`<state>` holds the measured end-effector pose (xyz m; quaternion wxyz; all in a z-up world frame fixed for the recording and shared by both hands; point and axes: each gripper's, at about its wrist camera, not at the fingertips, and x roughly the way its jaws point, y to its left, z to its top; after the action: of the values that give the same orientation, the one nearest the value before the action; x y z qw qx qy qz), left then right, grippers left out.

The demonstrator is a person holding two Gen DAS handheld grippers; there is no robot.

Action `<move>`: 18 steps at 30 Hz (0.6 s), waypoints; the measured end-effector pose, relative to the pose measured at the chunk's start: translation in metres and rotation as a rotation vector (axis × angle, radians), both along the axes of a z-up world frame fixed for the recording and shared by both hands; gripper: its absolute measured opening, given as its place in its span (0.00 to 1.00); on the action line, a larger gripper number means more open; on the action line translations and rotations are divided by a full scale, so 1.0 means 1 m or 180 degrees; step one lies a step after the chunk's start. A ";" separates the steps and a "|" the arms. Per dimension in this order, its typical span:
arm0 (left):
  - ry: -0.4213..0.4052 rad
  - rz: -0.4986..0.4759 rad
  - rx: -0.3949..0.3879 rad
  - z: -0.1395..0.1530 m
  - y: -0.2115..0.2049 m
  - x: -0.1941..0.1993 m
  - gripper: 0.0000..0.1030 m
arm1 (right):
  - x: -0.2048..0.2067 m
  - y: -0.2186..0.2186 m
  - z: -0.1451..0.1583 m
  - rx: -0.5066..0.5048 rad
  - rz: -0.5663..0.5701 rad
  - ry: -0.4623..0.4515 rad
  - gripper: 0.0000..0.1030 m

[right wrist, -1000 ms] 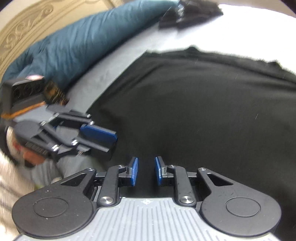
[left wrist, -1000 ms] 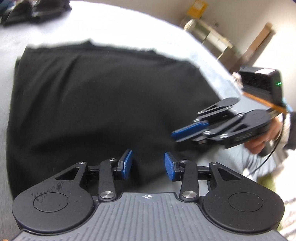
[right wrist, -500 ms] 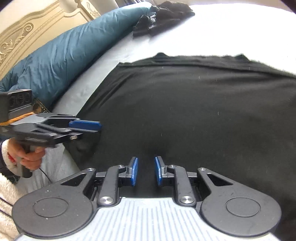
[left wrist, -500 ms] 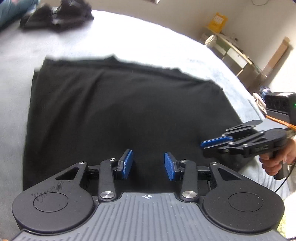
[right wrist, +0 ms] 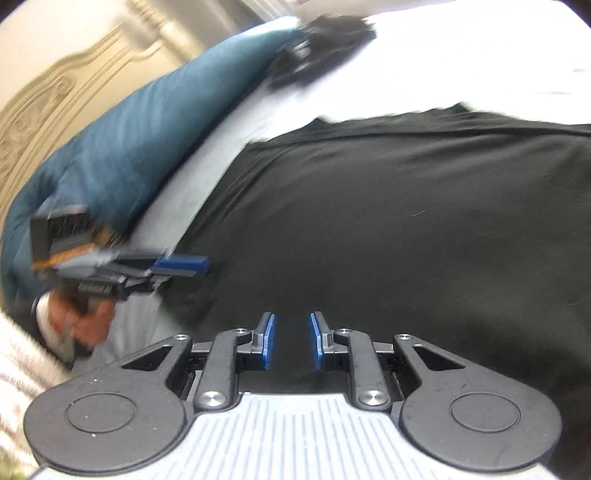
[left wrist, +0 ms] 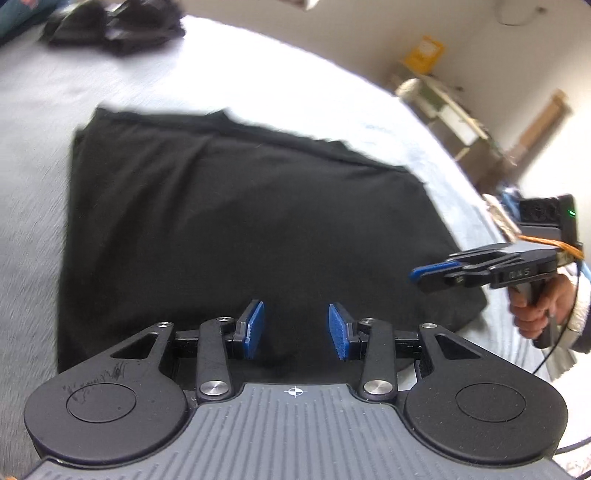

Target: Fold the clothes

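Two grippers hang over one black garment (left wrist: 240, 229), which lies flat on the pale bed (left wrist: 258, 77), partly folded with a doubled edge along its far side.

From the left wrist, the left gripper (left wrist: 295, 328) sits above the garment's near edge, jaws partly apart with only dark cloth showing behind the gap; nothing is pinched. The right gripper (left wrist: 436, 271) hovers off the garment's right corner, carried by a hand (left wrist: 535, 314). A dark heap (left wrist: 114, 26) lies well beyond the garment.

From the right wrist, the right gripper (right wrist: 291, 341) has a narrower gap, also empty, above the garment (right wrist: 388, 229) near its front edge. The left gripper (right wrist: 184, 266) floats by the garment's left side, a blue pillow (right wrist: 129, 129) beyond it.

To my eye the next fold needs both near corners taken together. Each claw should drop onto its corner, catch all layers, then lift evenly so the cloth does not skew or drag.
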<state>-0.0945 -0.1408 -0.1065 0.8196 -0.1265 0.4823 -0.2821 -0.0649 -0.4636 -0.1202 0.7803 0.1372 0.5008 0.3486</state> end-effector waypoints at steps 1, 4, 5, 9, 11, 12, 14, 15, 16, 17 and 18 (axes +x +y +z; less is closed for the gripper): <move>0.0075 0.0031 -0.0024 -0.003 0.006 -0.003 0.37 | -0.001 -0.006 -0.001 -0.0081 -0.0017 0.0028 0.21; 0.0226 0.0125 -0.0131 -0.004 0.025 -0.017 0.37 | -0.016 -0.021 -0.011 -0.0198 0.0131 0.0298 0.21; 0.0235 0.0143 -0.0141 -0.002 0.028 -0.018 0.37 | -0.022 -0.026 -0.012 -0.0168 0.0210 0.0393 0.21; 0.0120 0.0205 -0.0174 0.005 0.032 -0.010 0.37 | -0.027 -0.043 -0.005 -0.0021 0.0288 0.0484 0.21; 0.0028 0.0238 -0.0216 0.005 0.029 0.001 0.37 | -0.023 -0.050 0.002 0.0007 0.0172 0.0339 0.21; -0.0017 0.0255 -0.0237 0.005 0.028 0.006 0.37 | -0.021 -0.054 0.005 0.0007 0.0077 0.0276 0.21; -0.0044 0.0360 -0.0170 0.002 0.032 0.010 0.37 | -0.014 -0.066 0.005 -0.0039 -0.0167 0.0194 0.21; 0.0003 0.0445 -0.0095 -0.001 0.038 0.010 0.37 | -0.010 -0.072 0.005 -0.0065 -0.0280 0.0156 0.22; 0.0063 0.0543 -0.0014 -0.005 0.046 0.008 0.37 | -0.007 -0.078 0.003 -0.0139 -0.0393 0.0137 0.22; 0.0098 0.0637 0.0021 -0.007 0.056 0.004 0.37 | -0.008 -0.086 0.001 -0.0276 -0.0495 0.0147 0.22; 0.0118 0.0725 0.0022 -0.006 0.068 -0.002 0.36 | -0.010 -0.096 0.000 -0.0388 -0.0594 0.0144 0.21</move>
<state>-0.0963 -0.0725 -0.1125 0.8378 -0.1828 0.4808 -0.1830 -0.0750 -0.5595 -0.1200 0.8047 0.1434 0.5237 0.2402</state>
